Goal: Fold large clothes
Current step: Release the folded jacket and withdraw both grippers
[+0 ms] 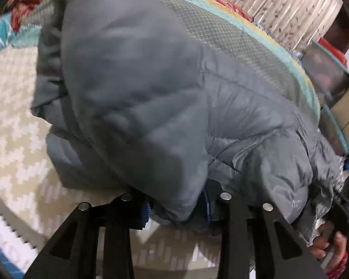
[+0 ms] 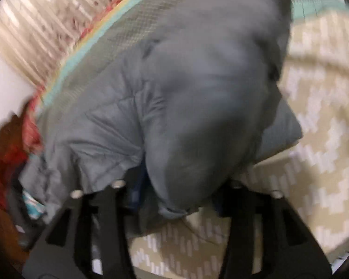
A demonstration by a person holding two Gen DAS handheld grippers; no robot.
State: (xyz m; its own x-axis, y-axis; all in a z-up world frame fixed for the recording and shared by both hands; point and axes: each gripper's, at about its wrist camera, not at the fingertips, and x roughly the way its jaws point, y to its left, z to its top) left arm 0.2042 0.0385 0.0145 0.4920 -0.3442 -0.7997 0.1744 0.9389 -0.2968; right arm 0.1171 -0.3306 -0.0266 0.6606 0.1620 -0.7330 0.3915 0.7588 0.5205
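A large grey padded jacket lies on the bed, partly folded, with a sleeve or flap hanging toward me. It also fills the right wrist view. My left gripper has its jaws apart with the jacket's lower edge between them; the fingertips are hidden under the cloth. My right gripper likewise has a fold of the jacket between its spread jaws. The right wrist view is blurred. A hand shows at the lower right of the left wrist view.
The bed has a beige and white patterned cover, also visible in the right wrist view. A colourful quilt lies at the back. Curtains hang behind the bed. Boxes and clutter stand at the right.
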